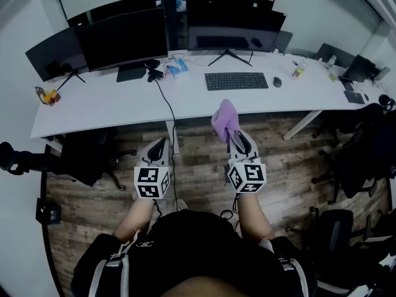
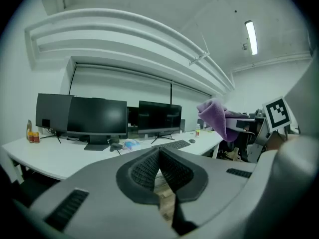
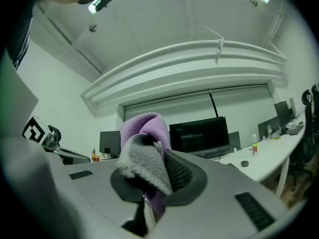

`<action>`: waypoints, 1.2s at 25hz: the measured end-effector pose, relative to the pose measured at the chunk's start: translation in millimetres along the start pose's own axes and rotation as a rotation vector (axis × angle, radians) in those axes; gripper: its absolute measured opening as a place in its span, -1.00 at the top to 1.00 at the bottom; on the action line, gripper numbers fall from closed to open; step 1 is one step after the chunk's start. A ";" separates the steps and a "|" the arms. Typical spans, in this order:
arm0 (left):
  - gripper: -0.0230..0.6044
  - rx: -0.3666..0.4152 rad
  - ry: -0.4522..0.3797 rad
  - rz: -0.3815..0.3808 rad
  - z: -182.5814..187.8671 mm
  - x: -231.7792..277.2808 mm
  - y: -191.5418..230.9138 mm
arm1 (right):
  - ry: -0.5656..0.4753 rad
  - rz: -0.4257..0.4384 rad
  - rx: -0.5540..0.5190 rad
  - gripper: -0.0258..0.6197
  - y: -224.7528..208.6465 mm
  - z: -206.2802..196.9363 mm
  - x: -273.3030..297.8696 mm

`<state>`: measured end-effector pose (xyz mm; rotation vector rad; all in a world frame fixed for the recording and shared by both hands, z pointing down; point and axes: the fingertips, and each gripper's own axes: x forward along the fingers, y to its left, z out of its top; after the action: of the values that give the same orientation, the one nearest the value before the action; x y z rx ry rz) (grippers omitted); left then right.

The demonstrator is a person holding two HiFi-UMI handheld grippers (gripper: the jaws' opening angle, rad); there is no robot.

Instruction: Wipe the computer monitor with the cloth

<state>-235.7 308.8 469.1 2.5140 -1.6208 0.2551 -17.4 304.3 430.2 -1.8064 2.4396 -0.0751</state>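
Three dark monitors stand along the back of a long white desk: a left monitor, a middle monitor and a right monitor. My right gripper is shut on a purple cloth, which bunches above its jaws, well short of the desk. The same cloth fills the jaws in the right gripper view and shows at the right as the cloth in the left gripper view. My left gripper is shut with nothing in it, level with the right one.
A black keyboard and mouse lie on the desk, with a webcam and cable near the middle monitor. Small bottles sit at the left end. Office chairs stand at the right over wood flooring.
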 end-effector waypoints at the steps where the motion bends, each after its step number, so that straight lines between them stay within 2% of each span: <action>1: 0.89 -0.001 0.000 0.001 -0.3 -0.3 -0.6 | 0.001 0.001 0.000 0.75 0.2 0.0 -1.0; 18: 0.89 0.014 0.010 -0.054 1.2 28.4 -4.7 | 0.008 -0.020 -0.026 0.75 -5.4 -3.1 15.7; 30: 0.89 0.020 -0.022 -0.093 12.7 60.2 51.7 | -0.014 -0.065 -0.059 0.75 12.0 0.2 74.8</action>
<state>-257.6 231.4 471.1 2.6073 -1.5116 0.2360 -50.4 236.3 424.7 -1.9039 2.3981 0.0053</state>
